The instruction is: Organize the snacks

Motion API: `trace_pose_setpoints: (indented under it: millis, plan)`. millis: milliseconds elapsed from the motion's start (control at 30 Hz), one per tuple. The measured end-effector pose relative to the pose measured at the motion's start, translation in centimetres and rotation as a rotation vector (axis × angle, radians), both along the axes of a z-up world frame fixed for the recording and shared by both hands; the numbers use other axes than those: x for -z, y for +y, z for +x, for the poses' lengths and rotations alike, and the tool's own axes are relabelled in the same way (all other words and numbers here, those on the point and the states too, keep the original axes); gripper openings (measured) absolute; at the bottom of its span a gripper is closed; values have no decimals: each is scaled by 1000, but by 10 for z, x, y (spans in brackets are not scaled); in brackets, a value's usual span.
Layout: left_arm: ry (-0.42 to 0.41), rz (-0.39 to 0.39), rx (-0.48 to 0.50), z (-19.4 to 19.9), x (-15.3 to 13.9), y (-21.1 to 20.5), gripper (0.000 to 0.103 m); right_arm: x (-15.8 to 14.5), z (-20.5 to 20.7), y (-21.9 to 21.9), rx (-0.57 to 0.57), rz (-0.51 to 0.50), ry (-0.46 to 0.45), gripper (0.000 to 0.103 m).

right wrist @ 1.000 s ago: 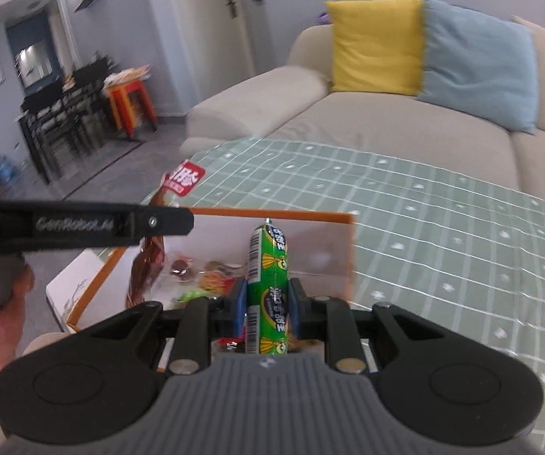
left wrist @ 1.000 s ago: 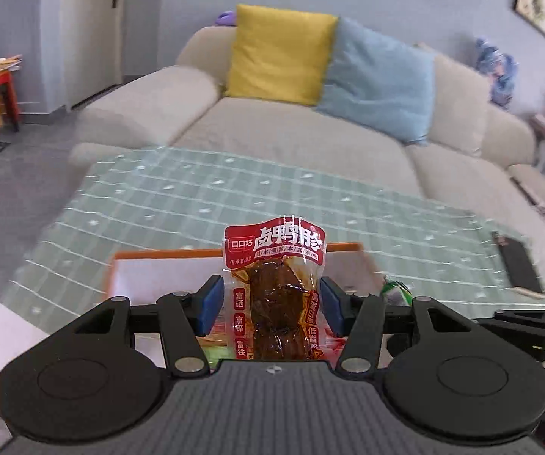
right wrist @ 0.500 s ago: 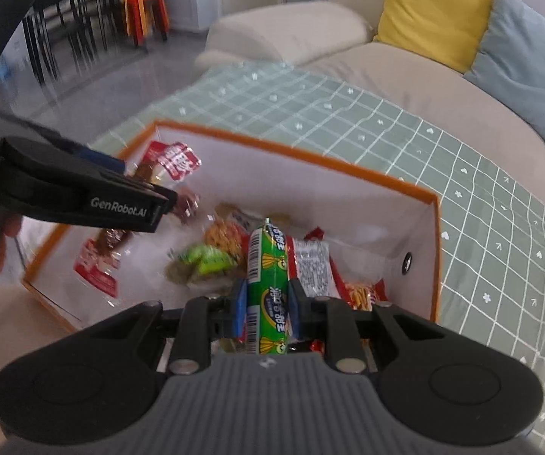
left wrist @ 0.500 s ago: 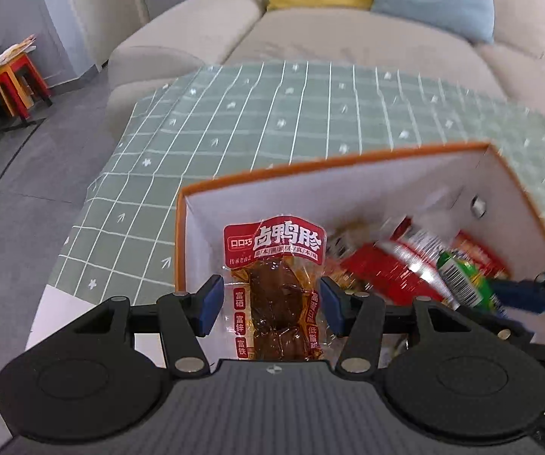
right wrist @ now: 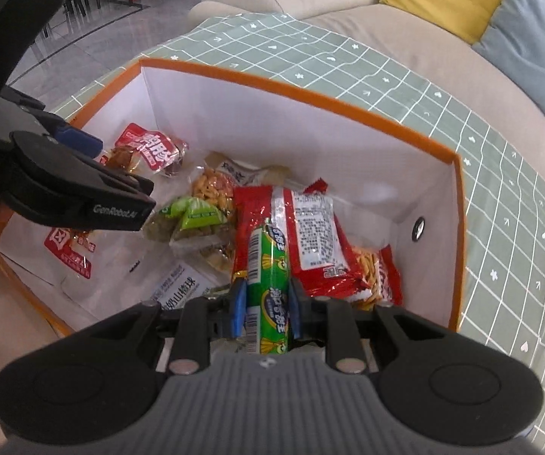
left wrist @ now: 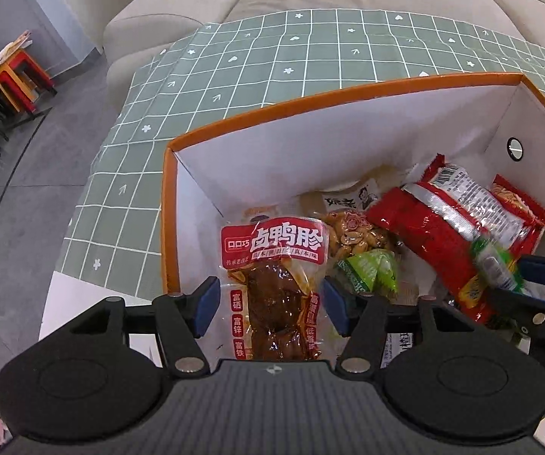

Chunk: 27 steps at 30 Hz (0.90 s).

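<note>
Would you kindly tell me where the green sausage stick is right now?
In the right wrist view the green sausage stick sits clamped in the right tongs, low inside the orange-rimmed box, over the red snack packet.

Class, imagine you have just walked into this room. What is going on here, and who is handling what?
A person is sorting snacks into an orange-rimmed box on a table with a green checked cloth, with a handheld gripper in each hand. The left gripper points down into the box. Its jaws have just been opening, and a braised-meat packet sits between them with the pads clear of it. The right gripper is shut on a green sausage stick, over the pile of snacks already inside.
</note>
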<state>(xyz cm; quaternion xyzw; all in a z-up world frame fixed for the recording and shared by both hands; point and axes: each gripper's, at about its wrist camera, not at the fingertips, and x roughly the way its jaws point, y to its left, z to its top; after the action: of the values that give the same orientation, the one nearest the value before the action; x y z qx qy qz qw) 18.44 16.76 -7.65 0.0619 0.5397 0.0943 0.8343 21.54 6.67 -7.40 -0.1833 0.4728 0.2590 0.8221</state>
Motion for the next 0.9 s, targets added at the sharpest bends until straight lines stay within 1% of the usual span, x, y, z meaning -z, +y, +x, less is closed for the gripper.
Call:
trace_pose_setpoints:
  millis: [67,100,133,200,267,333,433,500,567,733,833,900]
  plan:
    - [5,-9,-8,1,-1,0,75,-2,0,-2,6,2,-8,35]
    - [7,-13,-12,0,-2,0,76,-5,-1,-3,6,7,-13,37]
    - [3,-13,-11,-1,-3,0,74,-7,-2,-4,5,12,-17,37]
    - [-32,-3,-9,-4,-10,-2,75,-12,-4,-8,8,19,-27,40]
    - [-68,-13,-10,-9,-18,-2,77,-20,-7,-13,15,36,-44,47]
    - [-122,-33,-10,-16,-31,-2,78,-29,-10,-19,28,56,-60,49]
    - [-218,-44,-4,-29,-54,-7,80,-42,-15,-28,51,91,-89,56]
    - [-279,-51,6,-38,-69,-12,81,-53,-20,-35,72,117,-114,57]
    - [-340,-50,20,-48,-83,-18,82,-65,-24,-42,95,143,-139,62]
    - [-479,-23,84,-80,-111,-37,82,-90,-43,-62,151,198,-206,64]
    - [-533,-20,97,-99,-120,-47,82,-102,-60,-76,186,218,-253,65]
    - [-563,-39,95,-110,-124,-52,83,-111,-71,-85,205,233,-282,66]
